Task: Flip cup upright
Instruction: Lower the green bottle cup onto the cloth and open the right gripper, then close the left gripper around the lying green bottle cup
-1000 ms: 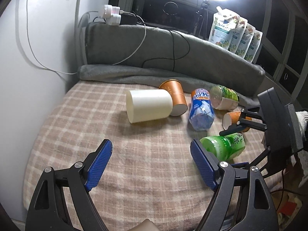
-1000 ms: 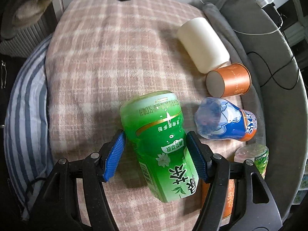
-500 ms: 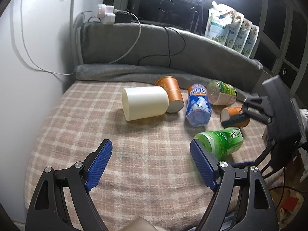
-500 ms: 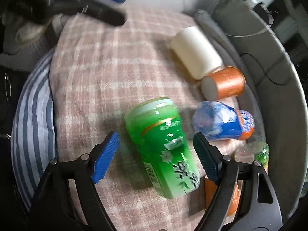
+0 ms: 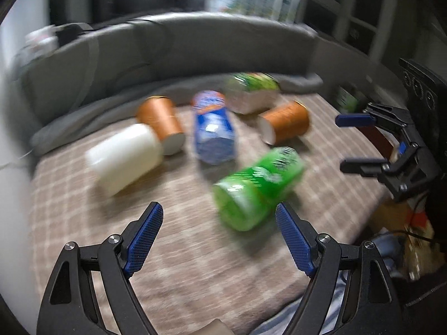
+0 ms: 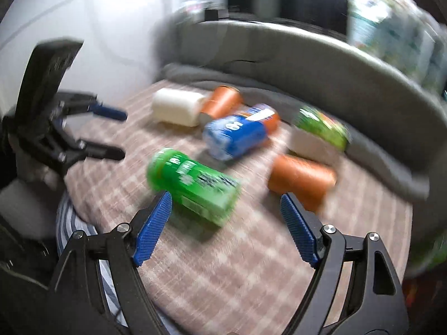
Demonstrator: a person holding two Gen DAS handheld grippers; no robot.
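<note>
1. Left wrist view: the left gripper (image 5: 219,233) is seen spread wide, holding nothing.
2. Just beyond it, a green cup (image 5: 258,185) is shown lying on its side on the plaid blanket (image 5: 83,215).
3. Right wrist view: the right gripper (image 6: 225,224) is likewise spread and empty, close to the green cup.
4. Farther back, a white cup (image 5: 125,159), two orange cups and a blue bottle (image 5: 213,131) lie toppled.

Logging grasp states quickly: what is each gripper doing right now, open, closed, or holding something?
Left gripper: open, holding nothing.
Right gripper: open, holding nothing; the green bottle lies on the blanket.
</note>
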